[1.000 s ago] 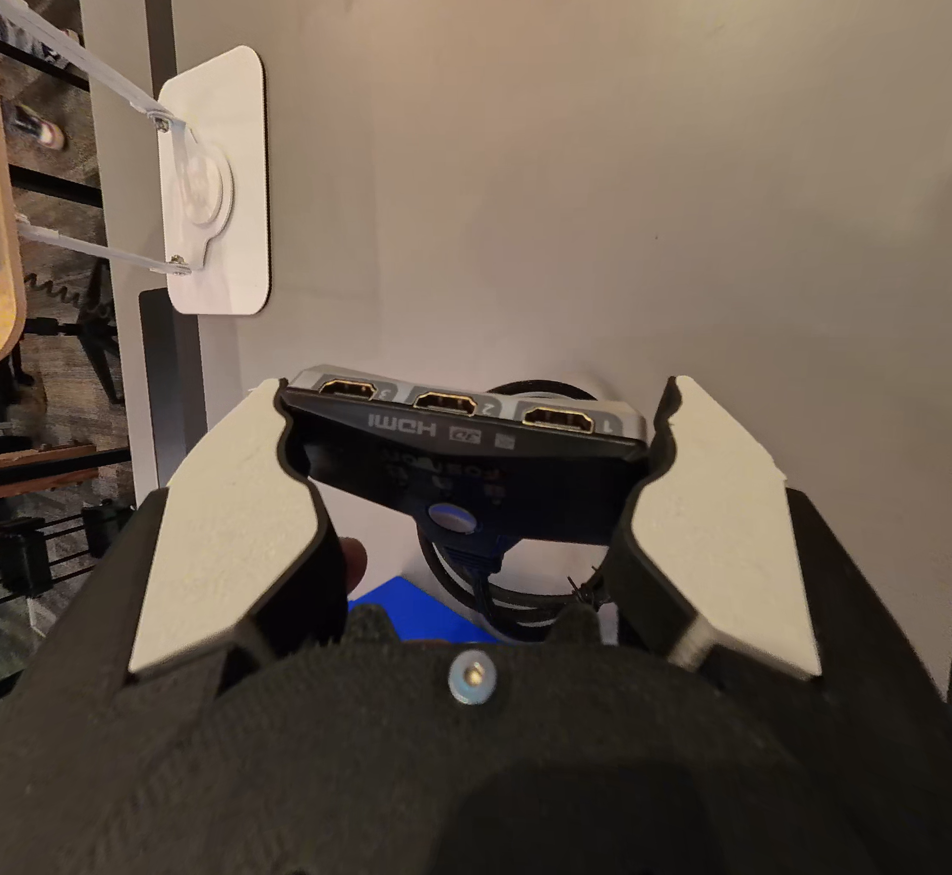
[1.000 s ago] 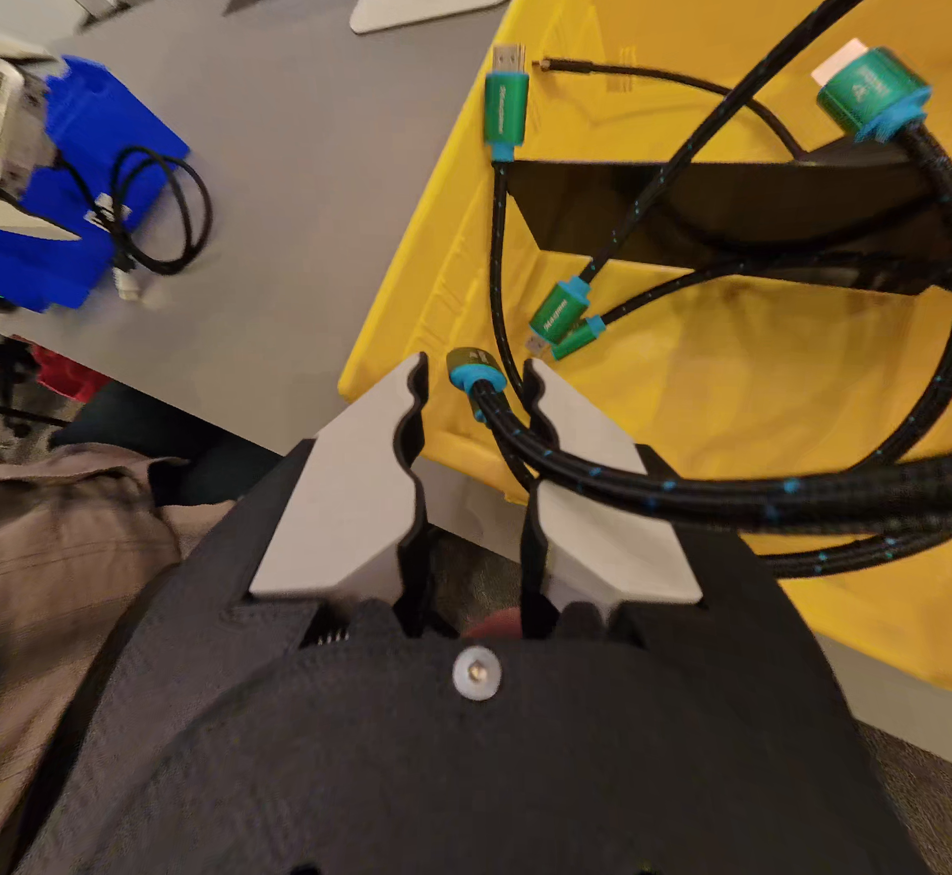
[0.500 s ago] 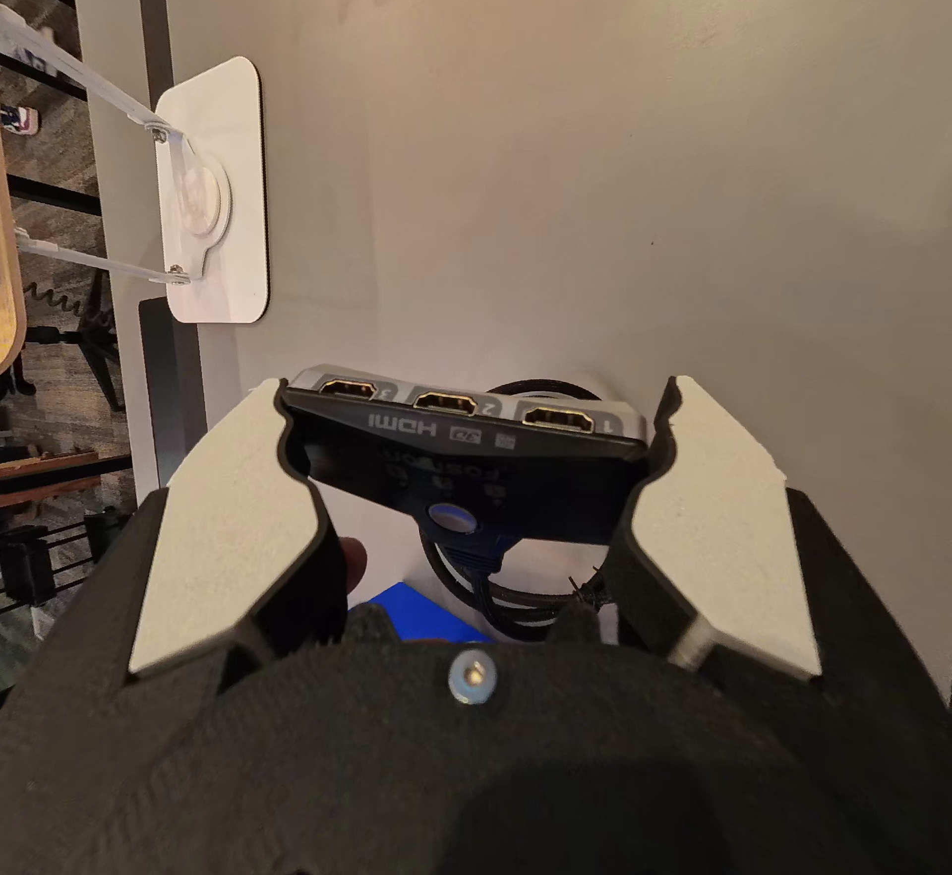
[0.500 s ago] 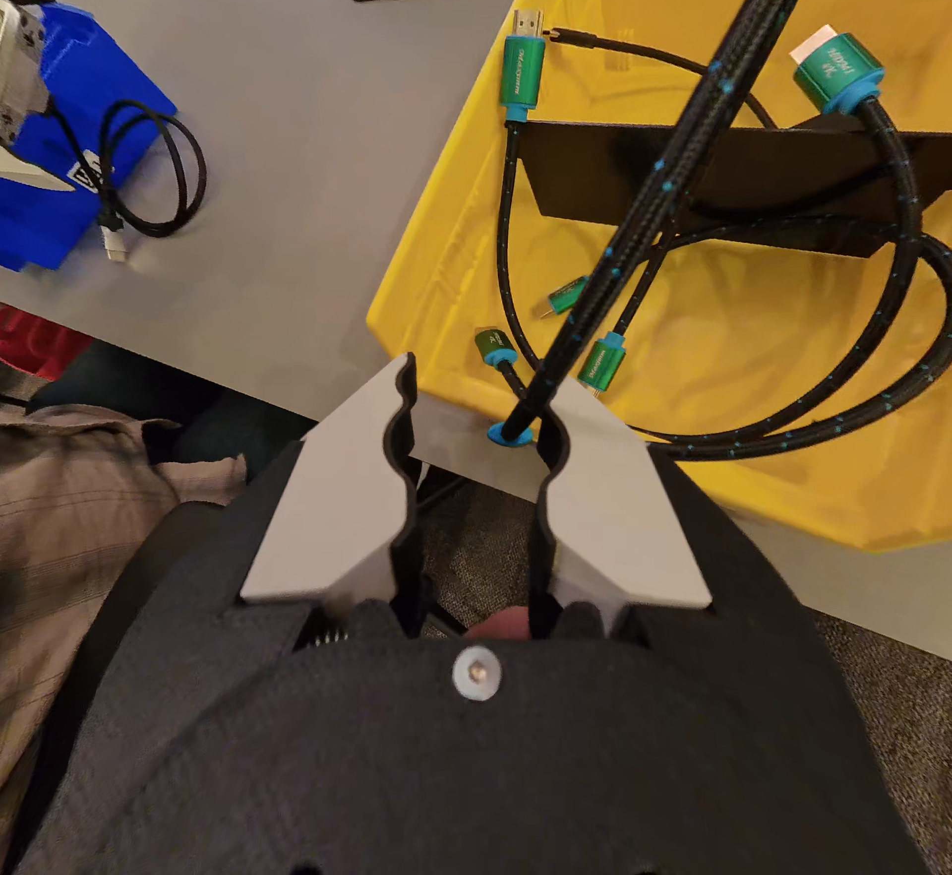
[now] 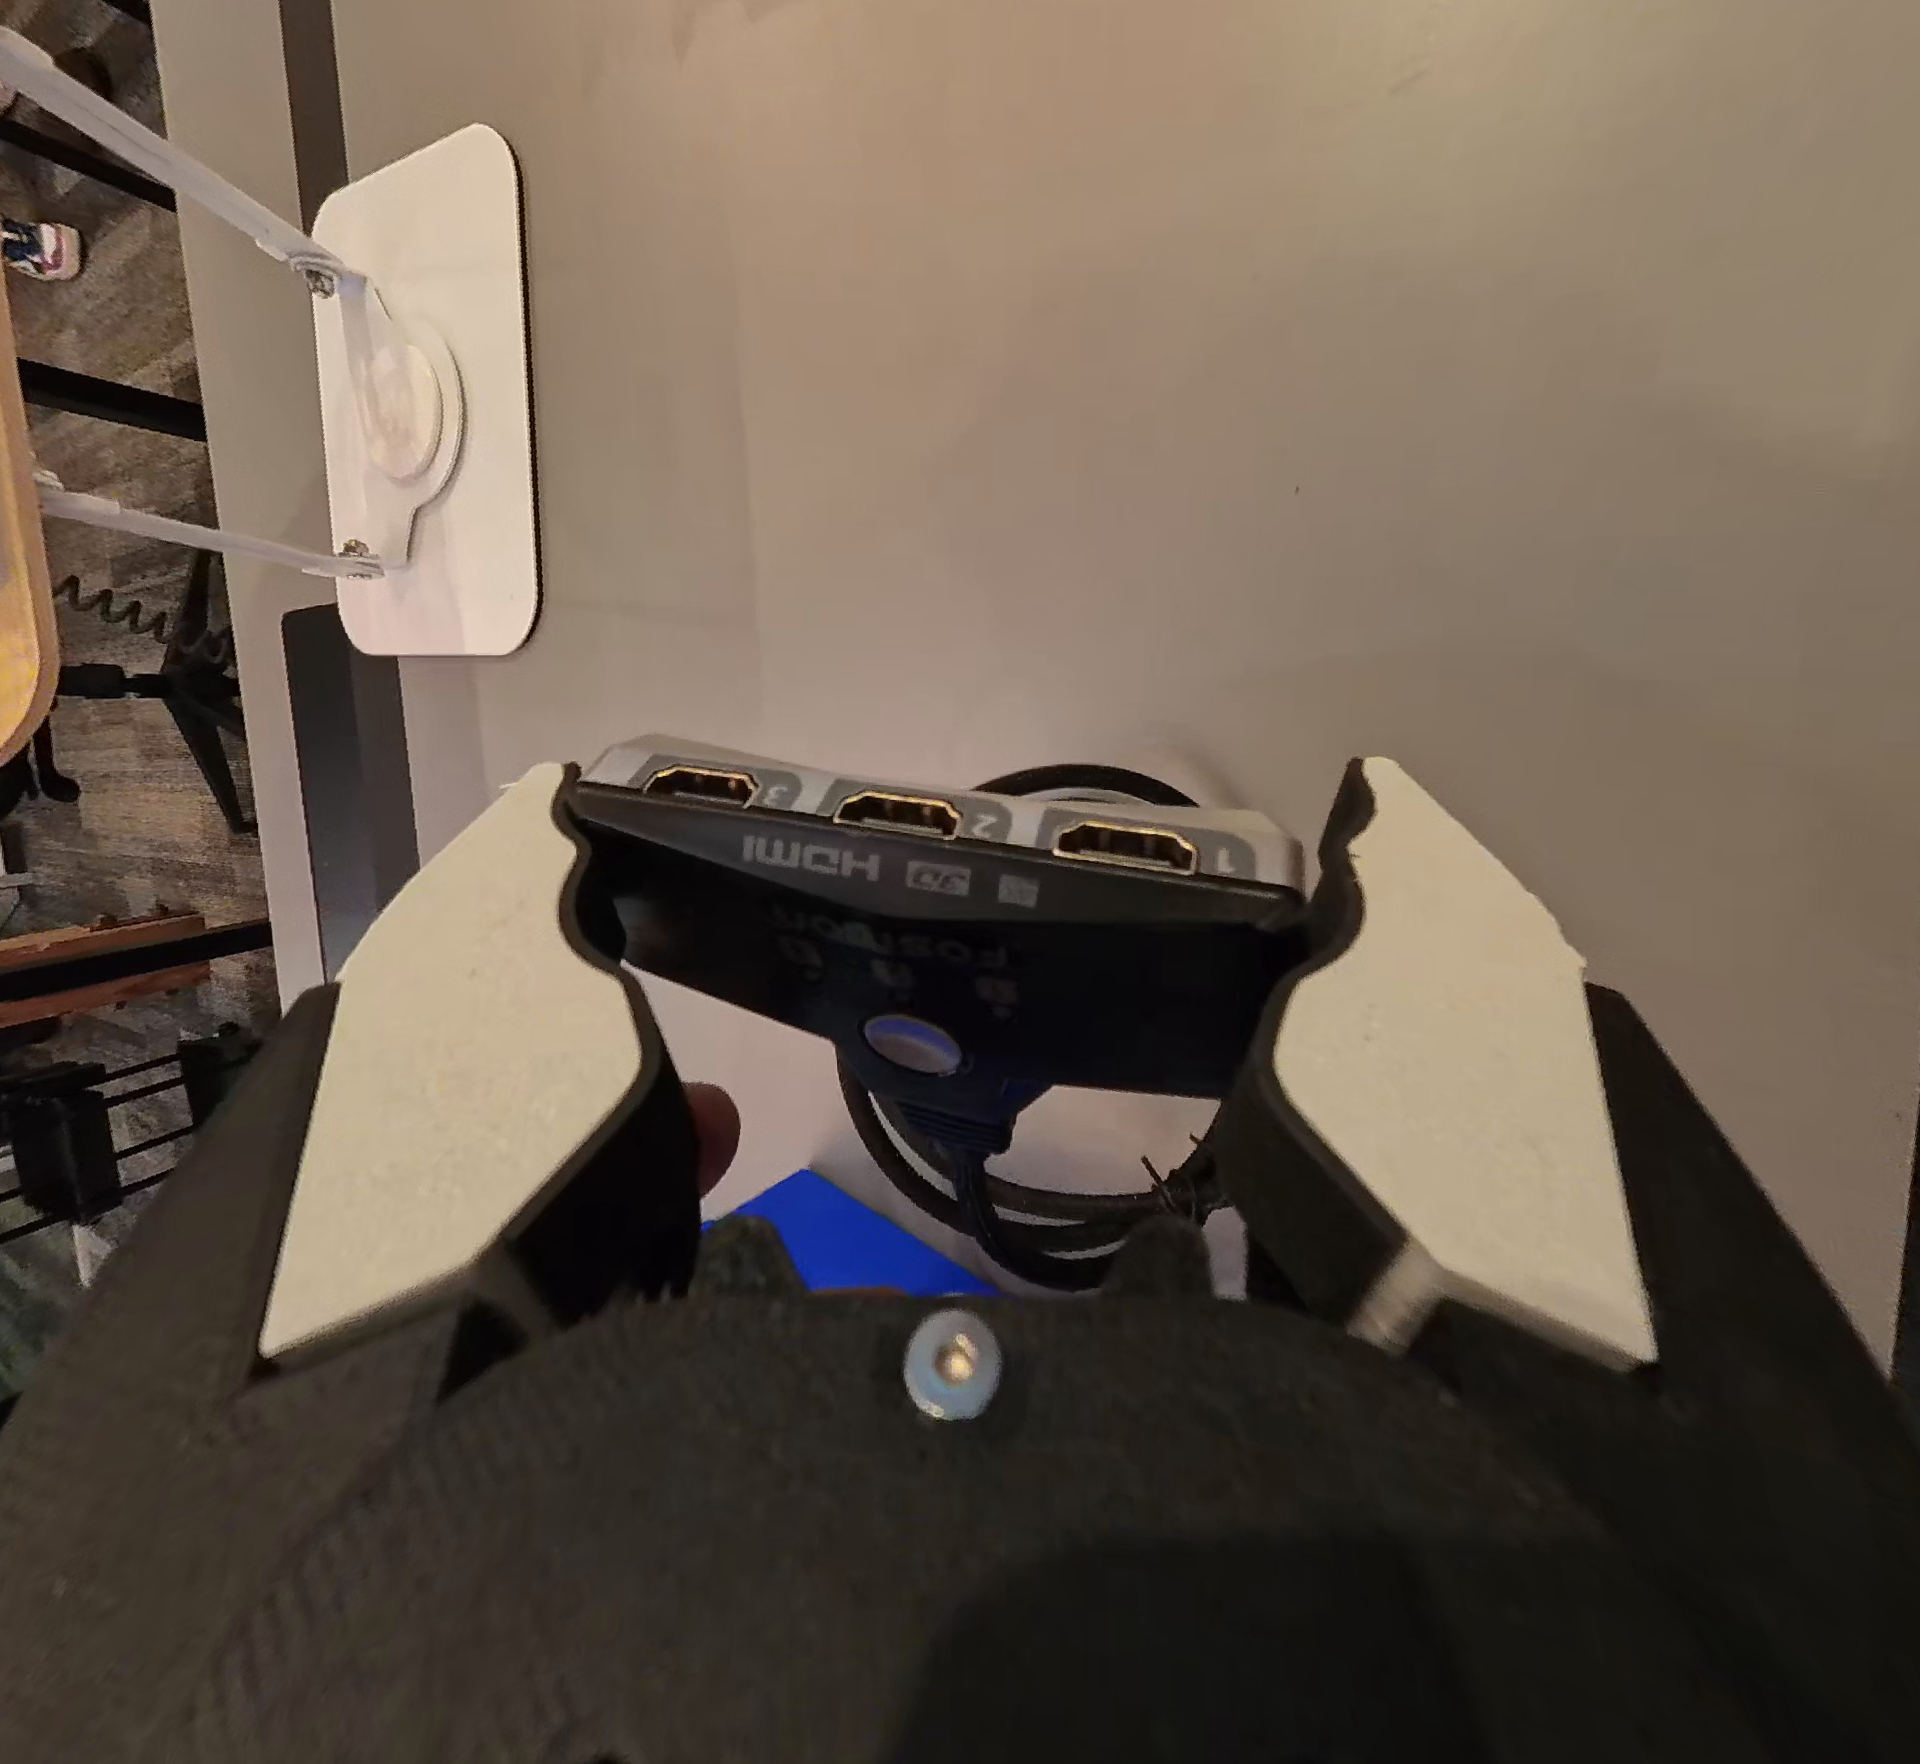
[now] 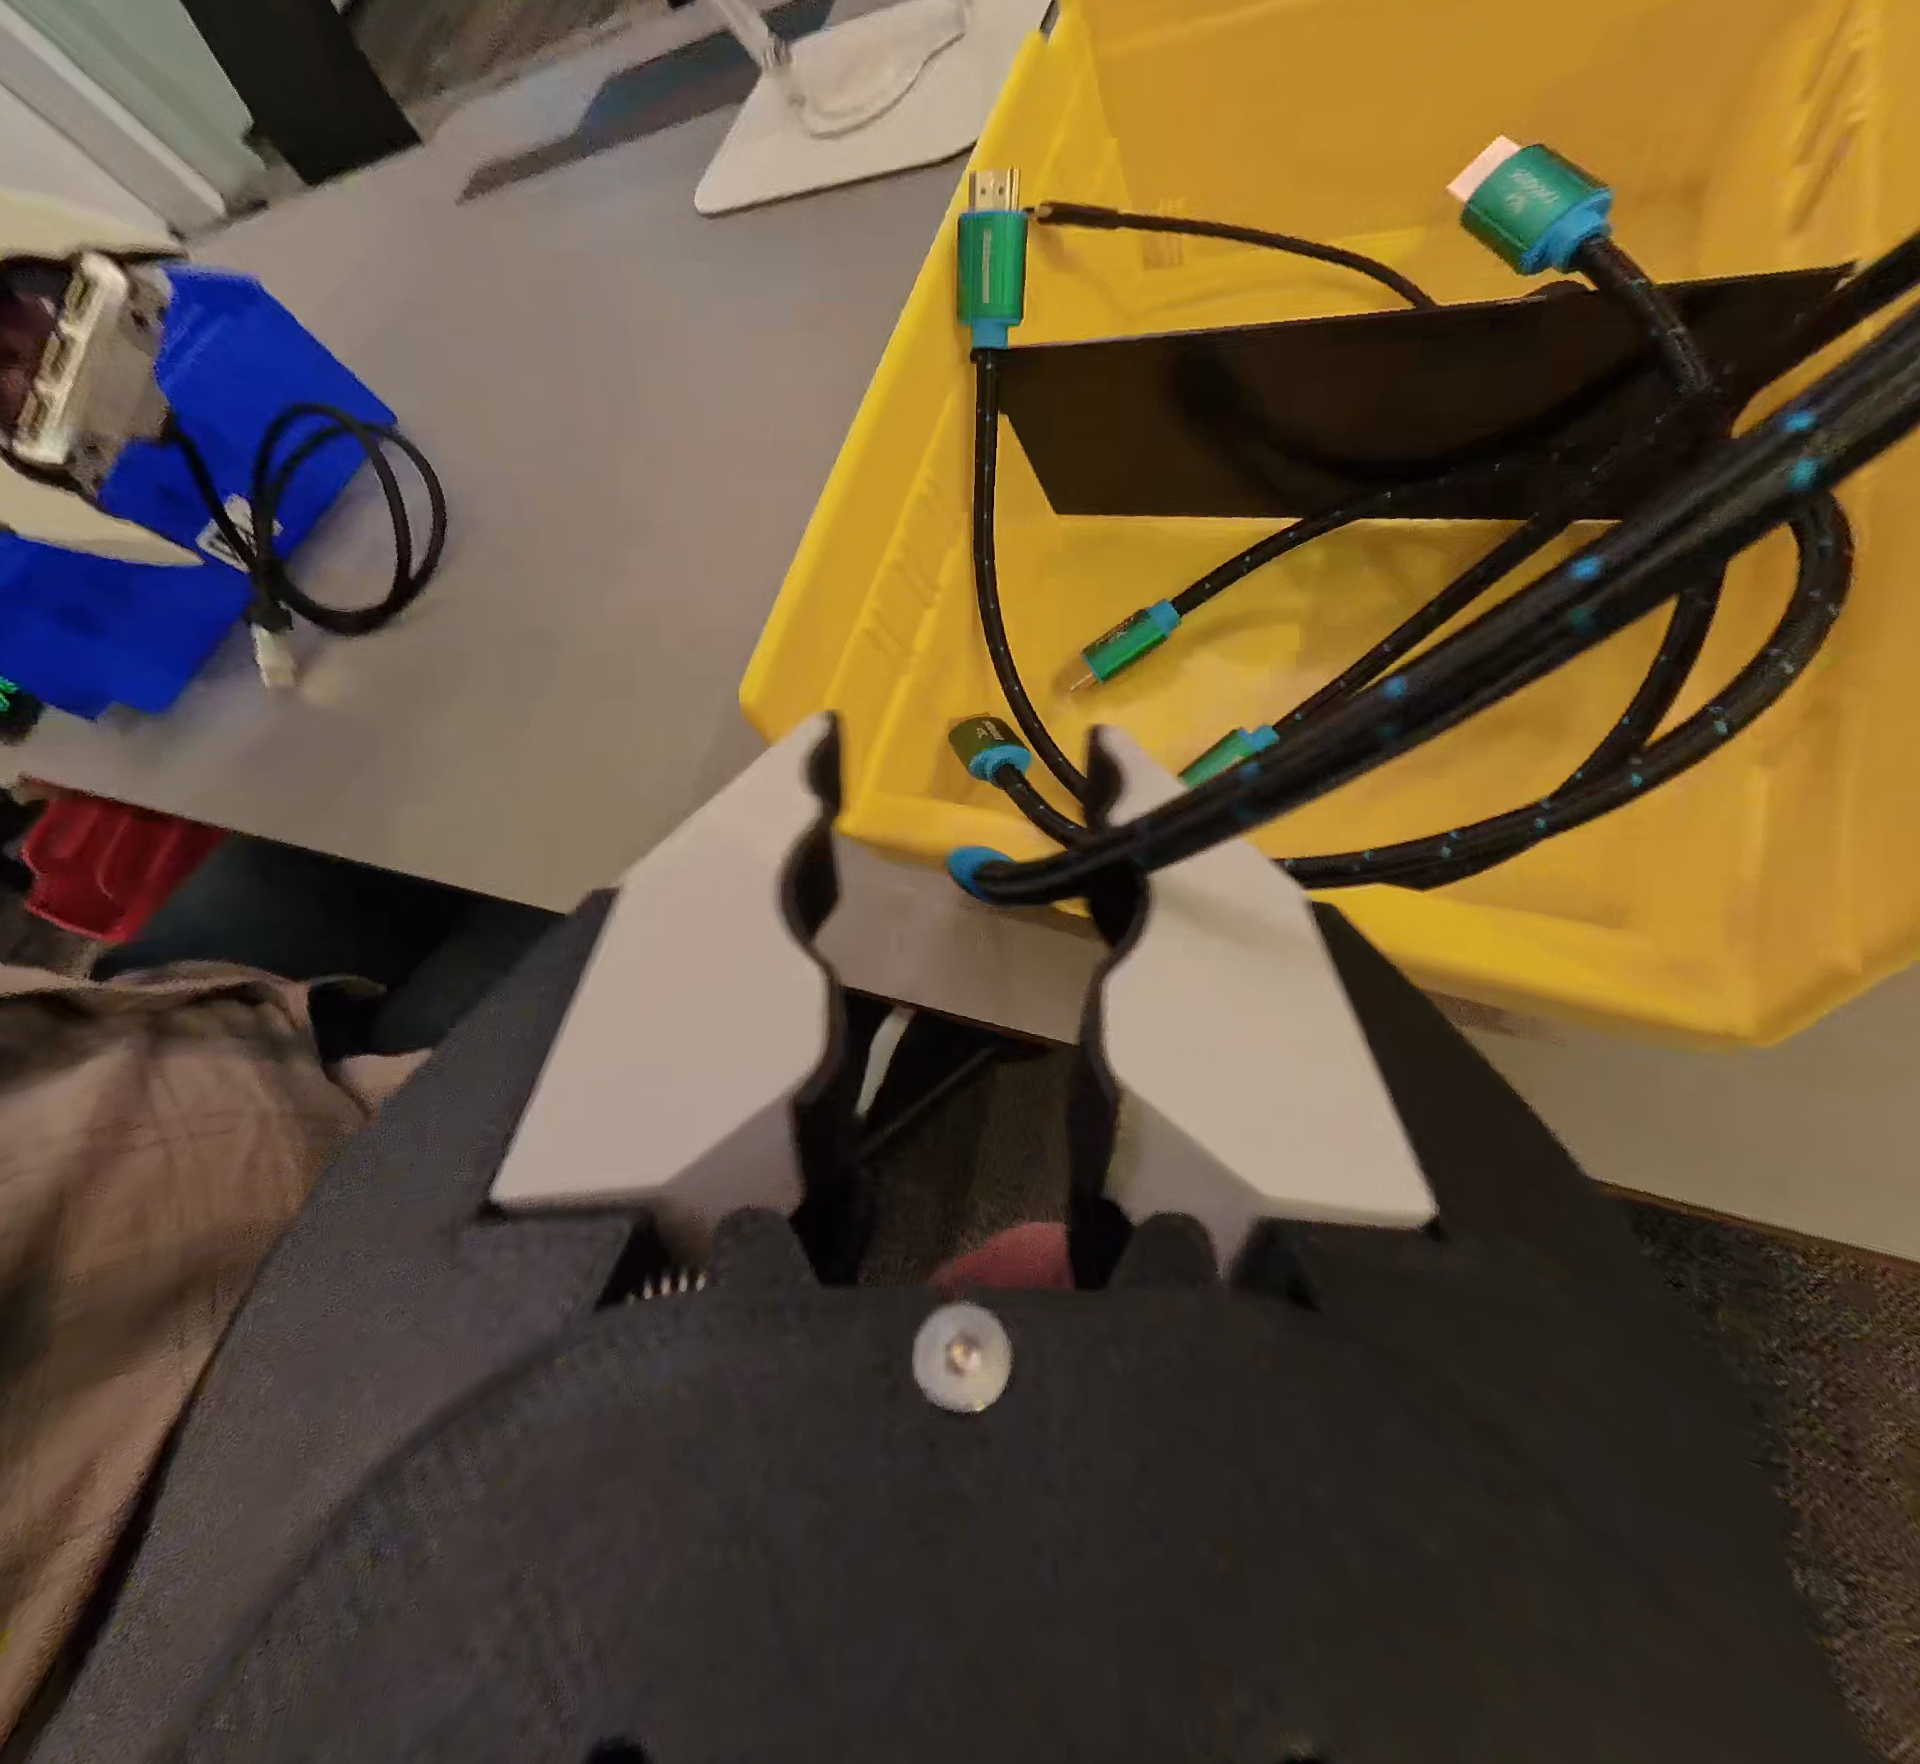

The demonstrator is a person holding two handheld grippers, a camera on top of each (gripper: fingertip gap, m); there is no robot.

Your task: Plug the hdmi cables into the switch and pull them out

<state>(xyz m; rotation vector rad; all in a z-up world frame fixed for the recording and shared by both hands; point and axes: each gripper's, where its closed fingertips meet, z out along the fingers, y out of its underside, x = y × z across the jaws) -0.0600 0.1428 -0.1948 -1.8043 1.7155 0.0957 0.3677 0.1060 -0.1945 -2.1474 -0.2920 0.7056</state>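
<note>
Currently the left gripper (image 5: 940, 841) clamps the switch (image 5: 935, 925) crosswise, its three empty ports facing forward, while the right gripper (image 6: 961, 784), jaws parted and gripping nothing, has a cable (image 6: 1195, 826) draped over its right finger, plug (image 6: 977, 867) pointing left.

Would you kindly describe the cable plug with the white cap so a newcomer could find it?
Start at the yellow bin on the grey table. Above its black divider lies a thick braided cable ending in a green plug. It alone has a white cap; the other plugs are slimmer.
</note>
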